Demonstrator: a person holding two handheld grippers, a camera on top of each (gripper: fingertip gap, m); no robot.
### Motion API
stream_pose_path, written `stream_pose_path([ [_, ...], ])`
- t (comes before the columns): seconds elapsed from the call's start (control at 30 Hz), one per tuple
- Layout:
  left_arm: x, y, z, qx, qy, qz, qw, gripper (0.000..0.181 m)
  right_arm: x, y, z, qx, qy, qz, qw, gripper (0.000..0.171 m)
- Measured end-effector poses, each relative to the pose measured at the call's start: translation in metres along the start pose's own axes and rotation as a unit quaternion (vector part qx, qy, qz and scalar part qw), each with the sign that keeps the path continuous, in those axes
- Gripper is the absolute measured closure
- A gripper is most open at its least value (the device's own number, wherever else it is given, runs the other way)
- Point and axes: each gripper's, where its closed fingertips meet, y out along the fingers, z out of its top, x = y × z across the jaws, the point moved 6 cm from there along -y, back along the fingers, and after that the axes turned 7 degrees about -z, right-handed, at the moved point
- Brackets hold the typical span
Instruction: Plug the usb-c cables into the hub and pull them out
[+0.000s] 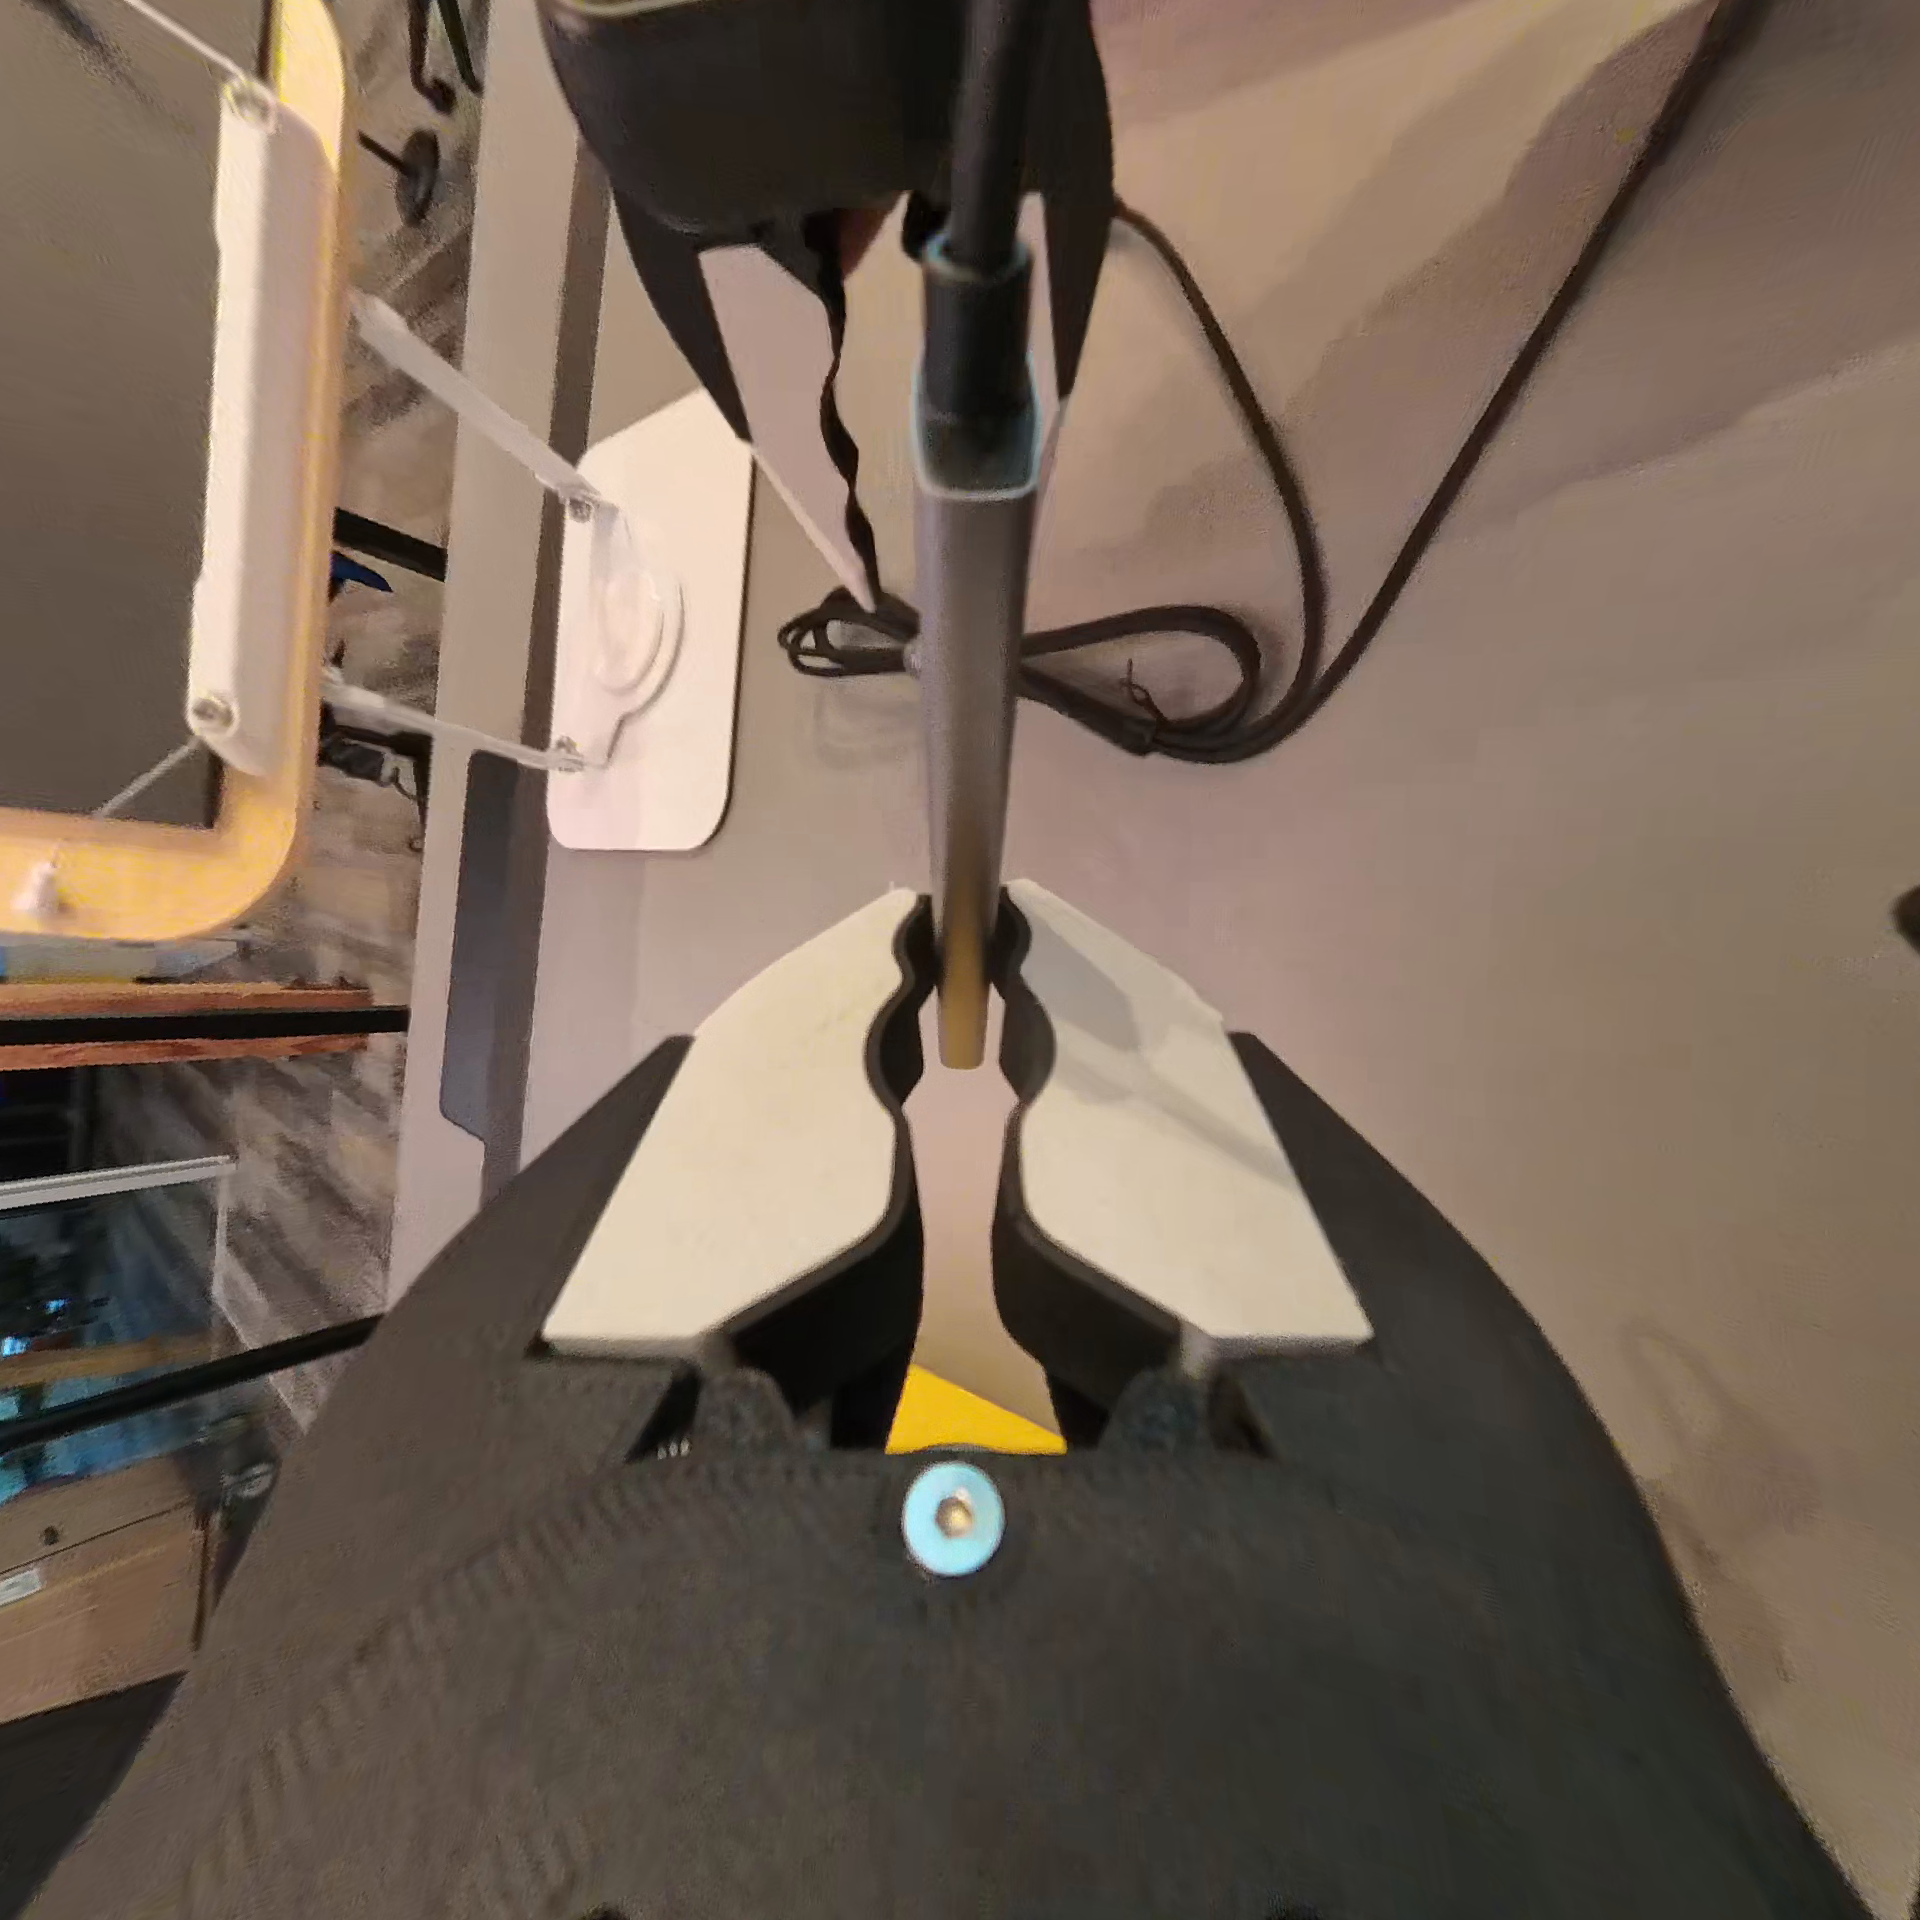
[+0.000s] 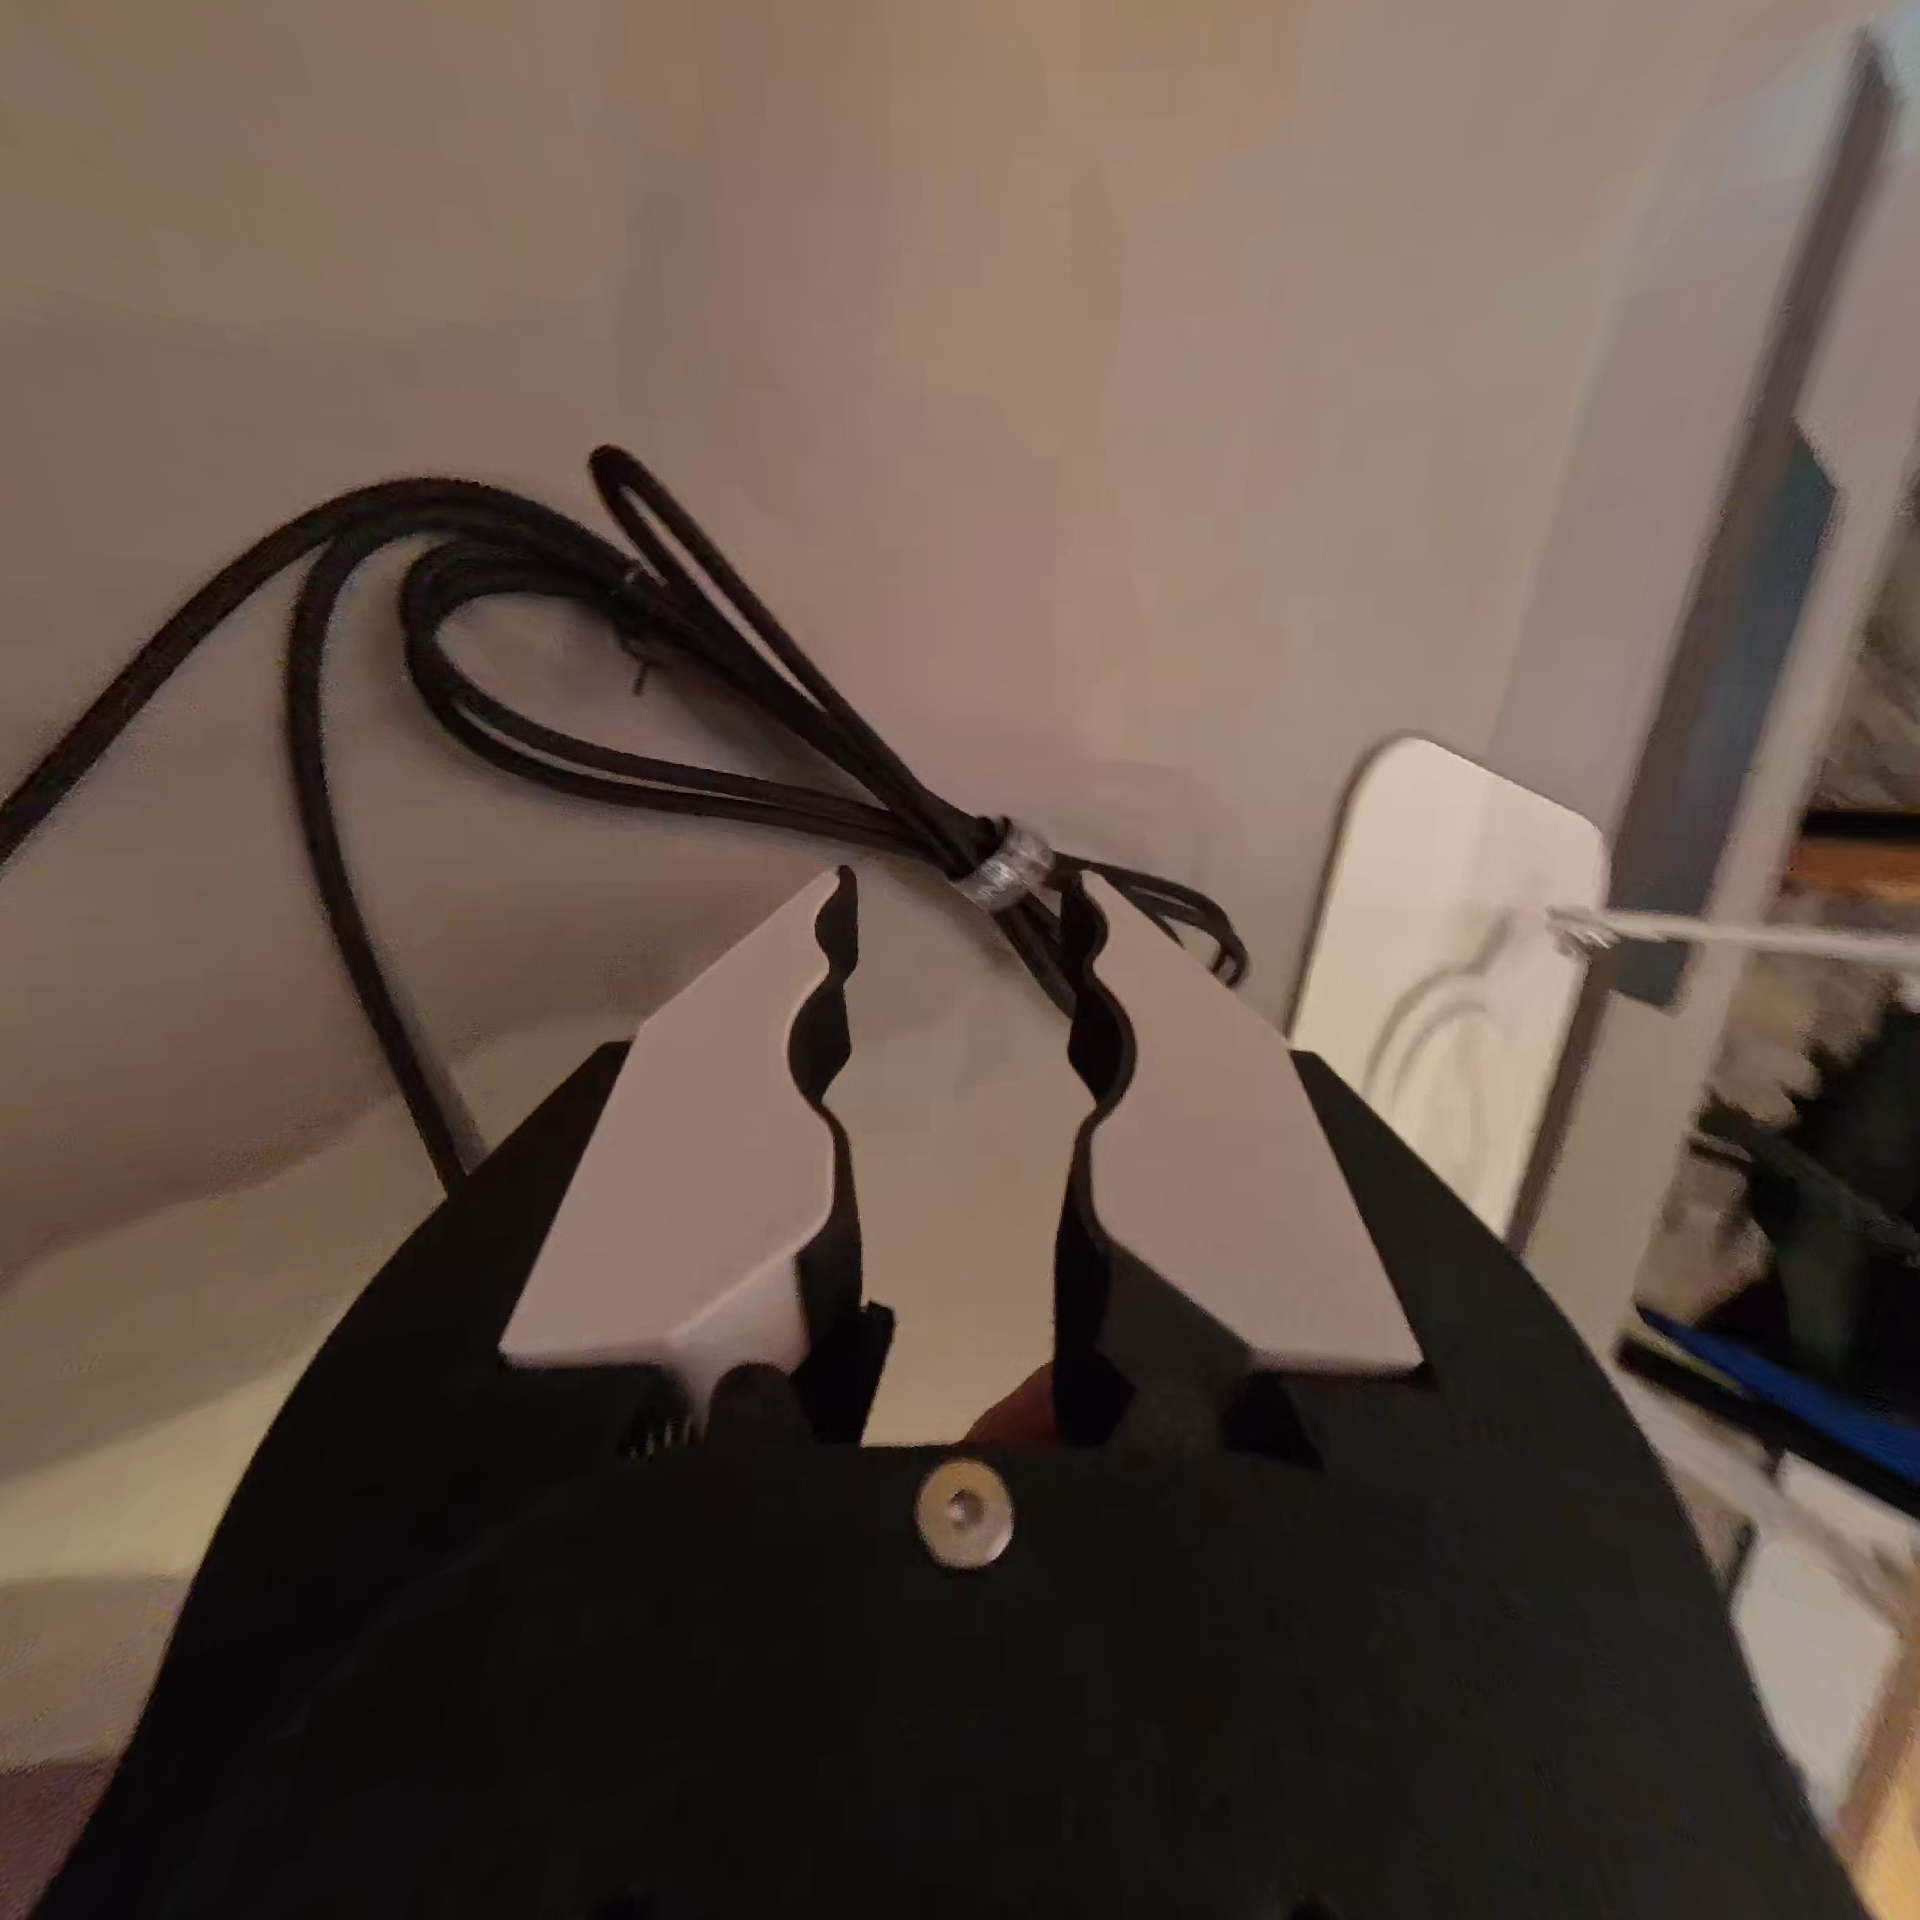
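A: How many grippers, and what is each doing?

B: Two. The left gripper (image 1: pixel 961 940) is clenched on the near end of one slim grey hub (image 1: pixel 966 717), seen edge-on and reaching away from the fingertips. The right gripper (image 2: pixel 961 894) is released, its jaws apart with nothing between them.

A: And the cables?

B: One black plug (image 1: pixel 975 416) sits in the hub's far end, its cable (image 1: pixel 982 114) running on toward the other gripper's dark body (image 1: pixel 769 114), which shows beyond the hub. One bundle of black cable (image 1: pixel 1153 665) lies coiled on the pale table (image 1: pixel 1507 935) beneath the hub. From the right wrist view that bundle (image 2: pixel 665 717) wears a silvery tie (image 2: pixel 1003 878), just past the fingertips. Two loose strands trail off from it; I cannot tell where they end.

A: Anything else near the hub?

B: One white stand base (image 1: pixel 665 644) to its left, with thin clear struts rising to a pale wooden frame (image 1: pixel 260 520).
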Motion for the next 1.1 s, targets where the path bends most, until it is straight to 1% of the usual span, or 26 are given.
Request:
stream_pose_path([
  [0.07,-0.004,-0.001,-0.009,-0.003,-0.009,0.003,1.000,0.172,0.002,0.012,0.001,0.009,-0.023,0.036,0.999,0.129],
  [0.13,-0.007,-0.002,-0.012,-0.003,-0.009,0.003,1.000,0.172,0.002,0.023,-0.001,-0.012,-0.063,0.063,0.996,0.129],
  [0.17,-0.008,-0.002,-0.012,-0.003,-0.009,0.001,1.000,0.172,0.001,0.030,-0.003,-0.026,-0.077,0.073,0.994,0.137],
  [0.23,-0.008,-0.002,-0.012,-0.005,-0.006,0.000,1.000,0.172,0.002,0.036,-0.001,-0.021,-0.071,0.100,0.992,0.144],
  [0.3,-0.007,0.000,-0.013,-0.011,0.000,0.000,1.000,0.172,0.005,0.038,-0.001,-0.038,-0.063,0.119,0.990,0.155],
  [0.33,-0.007,0.000,-0.013,-0.012,0.002,0.000,1.000,0.172,0.007,0.038,-0.001,-0.044,-0.055,0.121,0.990,0.160],
  [0.43,-0.006,-0.001,-0.014,-0.012,0.004,-0.002,1.000,0.172,0.013,0.031,-0.001,-0.037,-0.005,0.111,0.993,0.164],
  [0.53,-0.006,-0.006,-0.013,-0.010,0.009,-0.001,1.000,0.172,0.026,0.007,-0.008,-0.023,0.044,0.065,0.997,0.165],
  [0.63,-0.009,-0.012,-0.009,-0.006,0.013,0.007,1.000,0.172,0.044,-0.033,-0.017,0.004,0.098,0.013,0.995,0.166],
  [0.7,-0.010,-0.016,-0.006,-0.003,0.016,0.013,1.000,0.172,0.056,-0.068,-0.027,0.011,0.120,-0.032,0.992,0.166],
  [0.77,-0.011,-0.019,-0.003,-0.002,0.020,0.021,1.000,0.172,0.065,-0.109,-0.036,0.021,0.139,-0.075,0.987,0.166],
  [0.87,-0.011,-0.023,0.001,-0.001,0.025,0.026,0.999,0.172,0.073,-0.178,-0.050,0.033,0.142,-0.148,0.978,0.166],
  [1.0,-0.009,-0.023,0.003,-0.003,0.028,0.025,0.999,0.172,0.072,-0.273,-0.073,-0.009,0.124,-0.242,0.962,0.166],
  [1.1,-0.008,-0.022,0.004,-0.006,0.030,0.025,0.999,0.172,0.062,-0.340,-0.093,-0.069,0.108,-0.293,0.947,0.165],
])
